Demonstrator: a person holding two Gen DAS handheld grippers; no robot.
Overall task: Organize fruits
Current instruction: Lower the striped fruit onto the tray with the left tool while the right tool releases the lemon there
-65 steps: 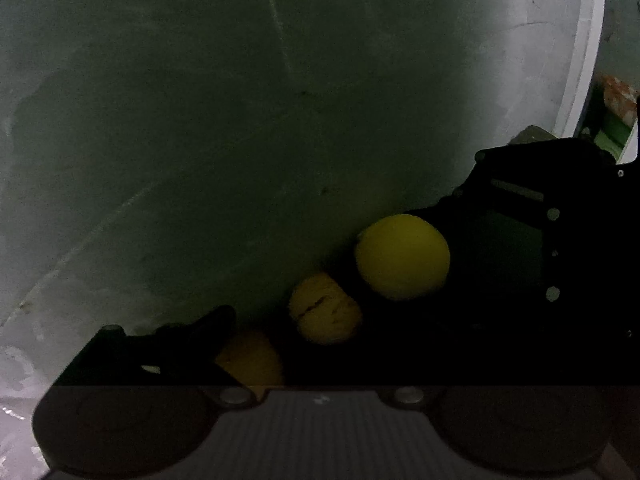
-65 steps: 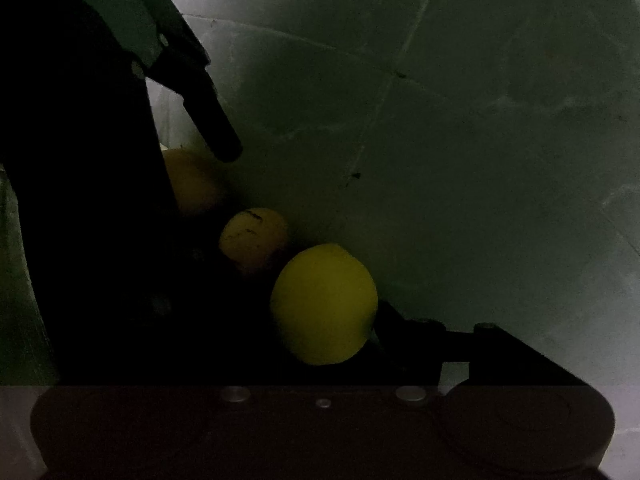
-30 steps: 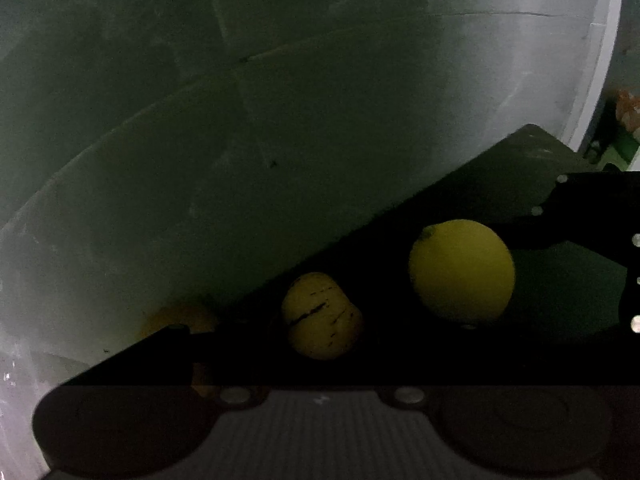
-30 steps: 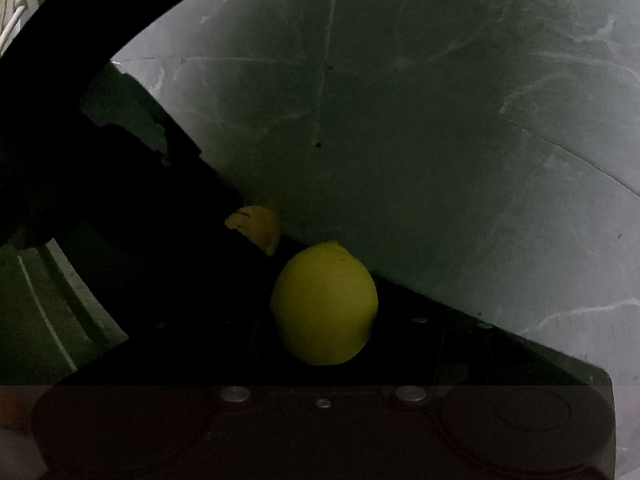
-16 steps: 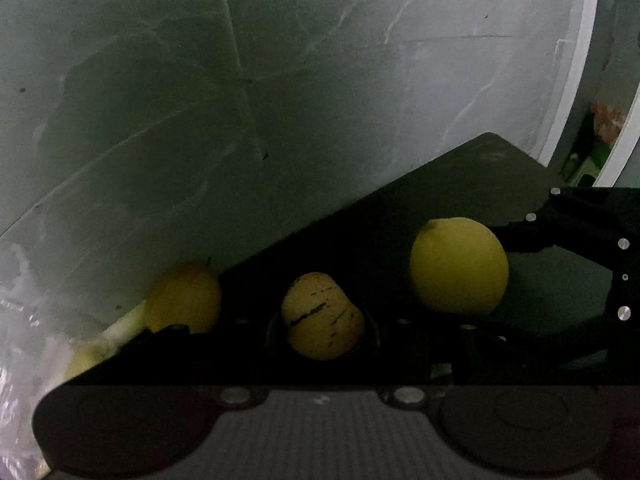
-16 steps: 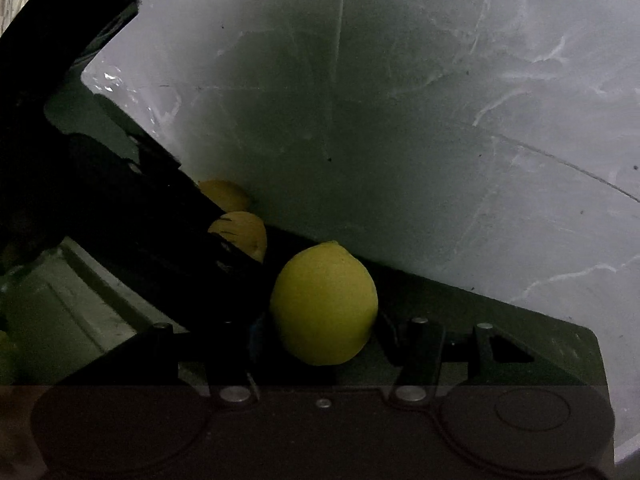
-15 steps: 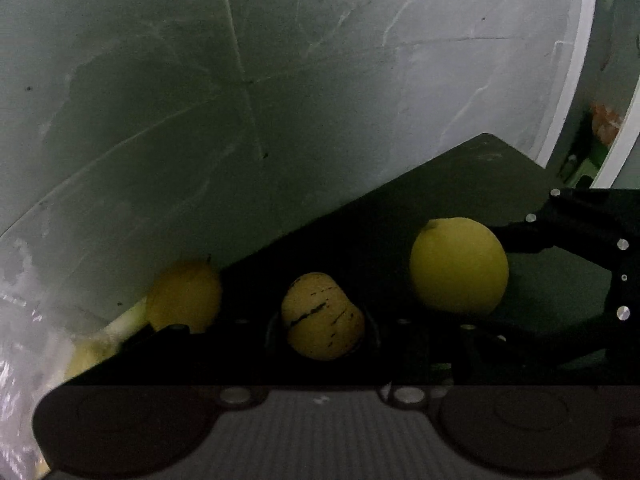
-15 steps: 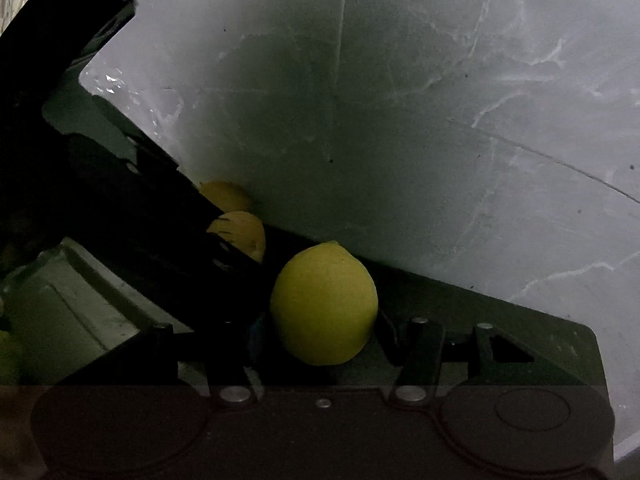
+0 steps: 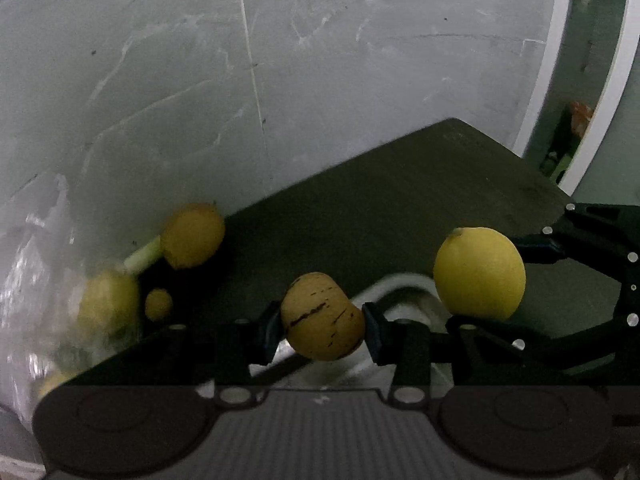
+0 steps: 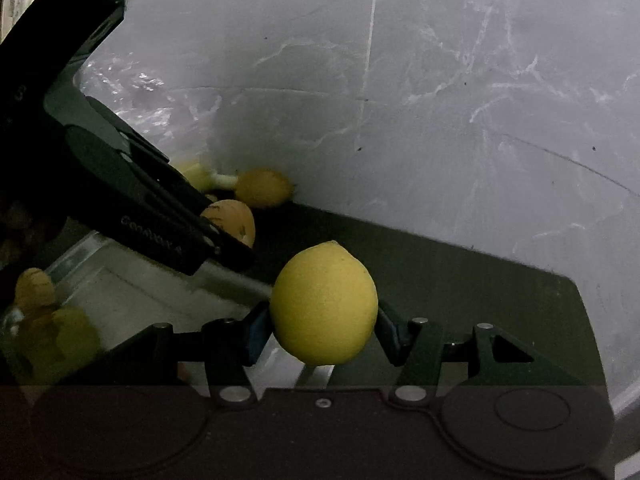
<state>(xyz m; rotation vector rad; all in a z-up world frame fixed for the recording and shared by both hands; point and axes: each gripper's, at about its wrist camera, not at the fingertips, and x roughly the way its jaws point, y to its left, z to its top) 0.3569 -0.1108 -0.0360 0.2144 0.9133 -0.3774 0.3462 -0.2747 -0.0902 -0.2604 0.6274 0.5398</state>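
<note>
Gripping a tan, dark-streaked oval fruit (image 9: 322, 316), the left gripper (image 9: 322, 328) is hovering directly above a clear plastic container (image 9: 404, 284). Clamping a round yellow lemon (image 10: 324, 303), the right gripper (image 10: 324, 332) is hanging over that container's edge, equally near.

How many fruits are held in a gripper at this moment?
2. The left hand-held gripper holds a streaked yellow fruit; the right hand-held gripper holds a lemon. Other yellow fruits lie loose beyond them.
</note>
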